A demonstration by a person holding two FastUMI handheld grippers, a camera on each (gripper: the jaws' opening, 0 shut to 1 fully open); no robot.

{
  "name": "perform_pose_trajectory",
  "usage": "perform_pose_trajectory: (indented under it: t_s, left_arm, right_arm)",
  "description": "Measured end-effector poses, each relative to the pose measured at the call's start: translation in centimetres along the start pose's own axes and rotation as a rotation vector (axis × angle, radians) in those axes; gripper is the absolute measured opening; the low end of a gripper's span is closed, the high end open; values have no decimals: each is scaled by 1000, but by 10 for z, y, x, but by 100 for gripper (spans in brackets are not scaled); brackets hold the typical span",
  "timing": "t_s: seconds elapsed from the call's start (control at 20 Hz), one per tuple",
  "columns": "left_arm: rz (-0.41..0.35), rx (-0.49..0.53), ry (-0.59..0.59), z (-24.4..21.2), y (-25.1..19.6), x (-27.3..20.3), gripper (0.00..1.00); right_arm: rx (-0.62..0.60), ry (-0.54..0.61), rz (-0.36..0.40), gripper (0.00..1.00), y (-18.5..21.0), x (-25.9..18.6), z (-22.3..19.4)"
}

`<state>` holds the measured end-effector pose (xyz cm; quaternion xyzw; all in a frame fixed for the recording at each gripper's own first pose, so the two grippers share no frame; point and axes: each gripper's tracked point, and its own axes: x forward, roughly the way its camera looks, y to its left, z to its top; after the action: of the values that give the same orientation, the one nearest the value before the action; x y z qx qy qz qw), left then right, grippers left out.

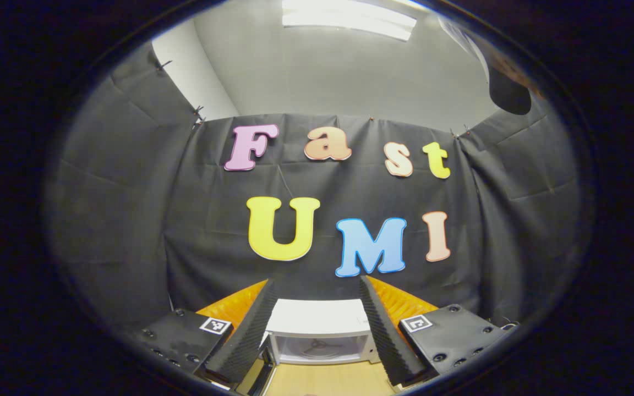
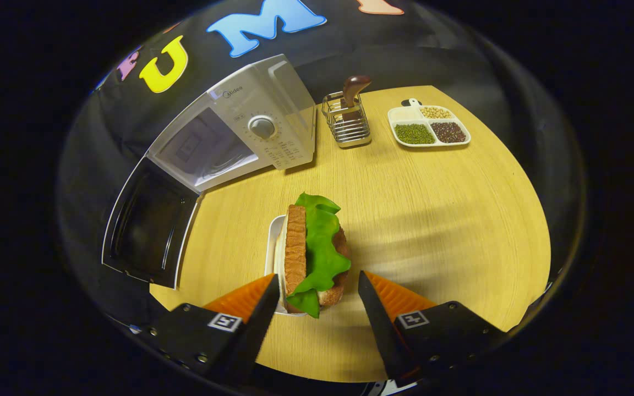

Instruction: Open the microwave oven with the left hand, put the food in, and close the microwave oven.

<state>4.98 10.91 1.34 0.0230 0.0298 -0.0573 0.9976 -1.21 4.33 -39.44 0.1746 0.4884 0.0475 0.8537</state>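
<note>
Both grippers are spread wide and grasp nothing, as far as I can see. From the left gripper view, my left gripper (image 1: pixel 317 330) is raised and looks level across at the microwave oven (image 1: pixel 320 333), which sits low between its parted fingers, with the booth's dark cloth wall (image 1: pixel 130 220) filling the background. From the right gripper view, my right gripper (image 2: pixel 320 305) hangs over the wooden tabletop (image 2: pixel 449 231) with its fingers apart on either side of the sandwich (image 2: pixel 311 256); I cannot tell whether either finger touches it. The sandwich, toast with a green lettuce leaf, sits on a small white plate (image 2: pixel 273 242) on the tabletop, in front of the microwave. I see the microwave door (image 2: pixel 149 225) swung fully open on the left, the cavity exposed. Farther back on the tabletop stand a wire holder (image 2: pixel 347 124) with a brown-handled utensil (image 2: pixel 353 88) and, beside it, a white divided dish (image 2: pixel 428 126) of beans.
</note>
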Motion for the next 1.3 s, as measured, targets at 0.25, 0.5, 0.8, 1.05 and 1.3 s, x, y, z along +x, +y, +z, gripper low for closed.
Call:
perform_pose_trajectory:
  t_s: [0.25,0.5,0.8,1.05,1.3]
  left_arm:
    - [-46,-55,-2,-6,17,-5,94]
    - [-87,-6,0,-10,50,-10,98]
    - [-145,-59,12,-18,85,-13,97]
    - [-154,-94,14,-17,122,-18,98]
    - [-141,-106,-7,-10,153,-14,98]
  right_arm:
    - [115,-42,16,24,17,-12,10]
    - [138,-137,-30,24,40,-26,16]
    - [195,-272,78,24,116,-49,39]
    - [287,-329,259,24,193,-41,66]
    - [399,-368,356,24,241,-6,100]
